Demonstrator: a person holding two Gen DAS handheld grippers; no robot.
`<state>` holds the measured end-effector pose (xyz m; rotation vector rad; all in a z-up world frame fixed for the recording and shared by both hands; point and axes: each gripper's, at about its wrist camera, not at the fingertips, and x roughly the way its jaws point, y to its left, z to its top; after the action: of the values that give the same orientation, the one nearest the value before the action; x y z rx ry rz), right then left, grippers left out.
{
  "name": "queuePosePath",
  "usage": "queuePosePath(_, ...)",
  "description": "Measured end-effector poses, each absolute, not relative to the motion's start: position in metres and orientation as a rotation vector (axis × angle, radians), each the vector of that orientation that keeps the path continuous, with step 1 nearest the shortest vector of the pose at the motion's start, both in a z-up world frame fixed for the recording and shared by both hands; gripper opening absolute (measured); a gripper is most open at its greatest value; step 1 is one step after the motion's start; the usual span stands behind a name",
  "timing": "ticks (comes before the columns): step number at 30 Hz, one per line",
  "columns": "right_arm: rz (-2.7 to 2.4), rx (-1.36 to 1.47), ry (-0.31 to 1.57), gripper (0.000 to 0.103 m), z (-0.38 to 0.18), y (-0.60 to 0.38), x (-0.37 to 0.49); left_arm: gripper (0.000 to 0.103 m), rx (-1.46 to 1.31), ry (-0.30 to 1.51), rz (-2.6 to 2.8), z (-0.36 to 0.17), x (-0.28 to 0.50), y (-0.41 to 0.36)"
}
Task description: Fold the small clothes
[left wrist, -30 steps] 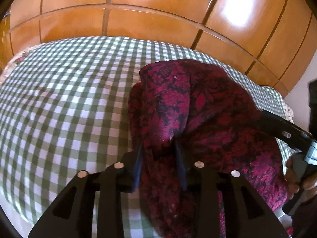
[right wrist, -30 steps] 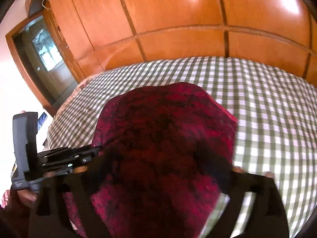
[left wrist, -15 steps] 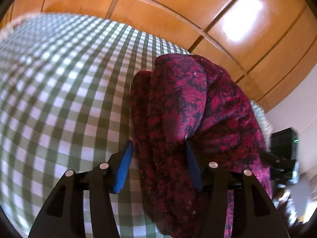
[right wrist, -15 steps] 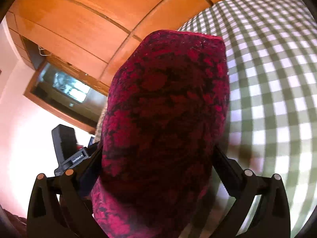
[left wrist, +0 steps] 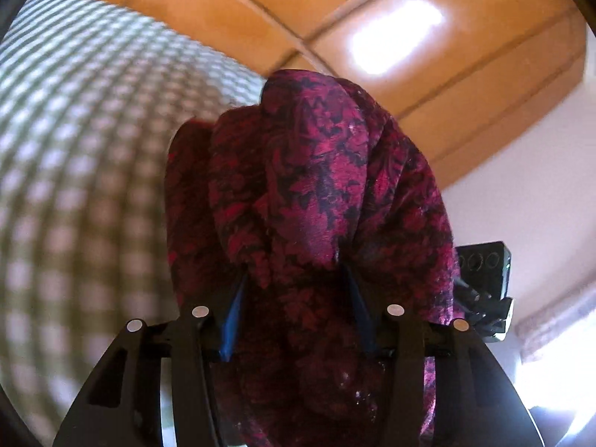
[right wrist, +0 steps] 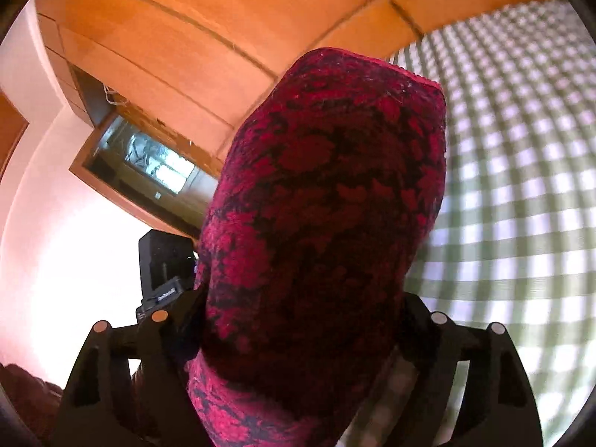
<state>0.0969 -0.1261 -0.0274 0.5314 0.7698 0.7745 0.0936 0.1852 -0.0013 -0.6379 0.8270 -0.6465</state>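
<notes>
A dark red garment with a black floral print (left wrist: 316,186) hangs bunched between my two grippers, lifted off the green-and-white checked cloth (left wrist: 74,149). My left gripper (left wrist: 294,298) is shut on a fold of the garment; its blue-padded fingers (left wrist: 232,313) press into the cloth. In the right wrist view the garment (right wrist: 327,205) drapes over my right gripper (right wrist: 301,320) and hides the fingertips; it is shut on the fabric. The right gripper's body shows at the right of the left wrist view (left wrist: 484,290), and the left gripper's body at the left of the right wrist view (right wrist: 164,272).
The checked cloth (right wrist: 521,186) covers a bed-like surface below. An orange wood panelled wall (left wrist: 335,18) stands behind it. A doorway with glass (right wrist: 149,164) and a pale wall (right wrist: 56,223) lie to the left of the right wrist view.
Both grippers have risen and tilted upward with the garment, lifting it off the checked cloth. More wall and less cloth show now. The grips have held.
</notes>
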Motion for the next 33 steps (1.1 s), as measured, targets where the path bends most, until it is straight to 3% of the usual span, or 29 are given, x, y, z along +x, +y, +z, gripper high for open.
queuePosePath(9,0.476,0.561,0.56,0.081,0.019,-0.284,0.069,0.048,-0.454,0.876,-0.875,0.046,0.174,-0.009)
queuePosePath(16,0.16,0.609,0.581,0.08,-0.018,-0.386,0.059,0.048,-0.241,0.958,-0.892,0.042,0.197,-0.139)
queuePosePath(17,0.13,0.611,0.592,0.079,-0.027,-0.393,0.058,0.048,-0.183,0.953,-0.876,0.04,0.195,-0.153)
queuePosePath(19,0.088,0.61,0.604,0.079,-0.039,-0.401,0.054,0.057,-0.1,0.938,-0.846,0.036,0.188,-0.171)
queuePosePath(21,0.061,0.59,0.607,0.085,-0.04,-0.406,0.045,0.057,-0.083,0.937,-0.819,0.032,0.18,-0.176)
queuePosePath(22,0.03,0.564,0.609,0.092,-0.036,-0.404,0.04,0.057,-0.082,0.932,-0.803,0.032,0.176,-0.174)
queuePosePath(24,-0.004,0.516,0.584,0.092,-0.021,-0.398,0.03,0.057,-0.061,0.914,-0.768,0.032,0.172,-0.161)
queuePosePath(28,-0.028,0.413,0.517,0.072,0.014,-0.375,0.026,0.051,0.009,0.875,-0.674,0.031,0.157,-0.149)
queuePosePath(33,-0.024,0.219,0.562,0.061,0.028,-0.322,0.052,0.051,-0.026,0.908,-0.634,0.033,0.16,-0.132)
